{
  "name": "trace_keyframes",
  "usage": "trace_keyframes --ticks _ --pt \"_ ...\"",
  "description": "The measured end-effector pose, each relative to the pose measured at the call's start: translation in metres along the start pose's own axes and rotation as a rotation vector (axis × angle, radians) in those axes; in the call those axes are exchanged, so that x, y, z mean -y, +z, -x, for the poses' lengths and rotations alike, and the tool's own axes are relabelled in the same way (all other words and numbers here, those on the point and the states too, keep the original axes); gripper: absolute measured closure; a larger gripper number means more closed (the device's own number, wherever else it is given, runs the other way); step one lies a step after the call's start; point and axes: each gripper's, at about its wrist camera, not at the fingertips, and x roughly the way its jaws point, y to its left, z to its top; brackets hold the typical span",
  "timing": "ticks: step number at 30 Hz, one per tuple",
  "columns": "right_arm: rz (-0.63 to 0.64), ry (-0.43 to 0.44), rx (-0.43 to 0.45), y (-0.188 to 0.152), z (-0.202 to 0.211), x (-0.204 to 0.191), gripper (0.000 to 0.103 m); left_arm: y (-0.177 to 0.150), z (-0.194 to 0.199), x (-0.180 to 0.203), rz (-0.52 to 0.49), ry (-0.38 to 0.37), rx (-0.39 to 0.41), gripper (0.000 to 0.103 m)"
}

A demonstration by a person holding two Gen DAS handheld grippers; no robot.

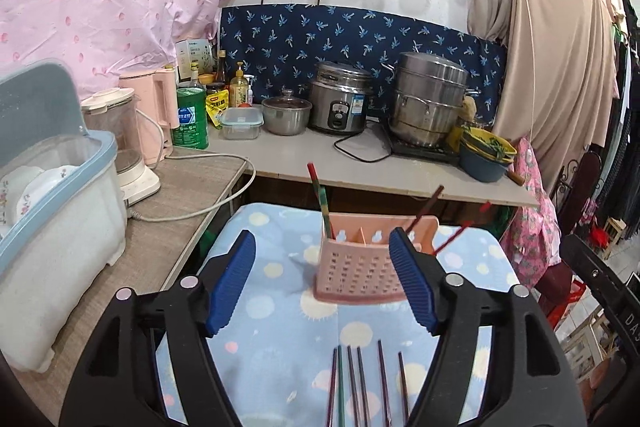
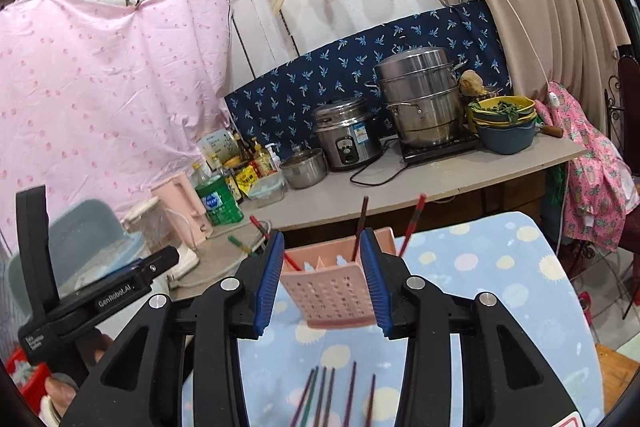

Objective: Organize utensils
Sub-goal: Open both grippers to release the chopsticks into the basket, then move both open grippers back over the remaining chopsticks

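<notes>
Six loose chopsticks [image 1: 362, 383] lie side by side on the sun-patterned cloth [image 1: 272, 311] nearest the cameras; above them the left gripper [image 1: 322, 279] and right gripper [image 2: 322, 281] both hang released and empty. Beyond stands the light pink perforated holder [image 1: 354, 271], four chopsticks already leaning inside; a careless insertion could likely tip it, or a thin stick could roll from the pads.
</notes>
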Motion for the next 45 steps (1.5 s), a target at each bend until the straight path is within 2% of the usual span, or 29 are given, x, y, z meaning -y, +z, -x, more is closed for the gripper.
trace_keyframes --ticks 6,10,14,21,28,45 --pt "0.049 -0.02 -0.065 -0.042 0.027 -0.004 0.06 -0.039 0.025 -0.003 -0.036 0.017 -0.022 0.031" --pt "0.069 -0.027 -0.115 -0.073 0.039 -0.005 0.06 -0.068 0.034 -0.012 -0.017 0.037 -0.055 0.031" --pt "0.036 -0.012 -0.178 -0.101 0.047 -0.003 0.06 -0.099 0.037 -0.024 0.009 0.057 -0.113 0.031" --pt "0.096 -0.067 -0.231 -0.145 0.052 -0.011 0.06 -0.144 0.038 -0.033 -0.01 0.077 -0.199 0.031" --pt "0.106 -0.076 -0.317 -0.192 0.042 -0.014 0.06 -0.177 0.04 -0.034 -0.035 0.107 -0.245 0.031" --pt "0.082 -0.131 -0.436 -0.245 0.02 0.004 0.06 -0.23 0.025 -0.028 -0.053 0.097 -0.379 0.031"
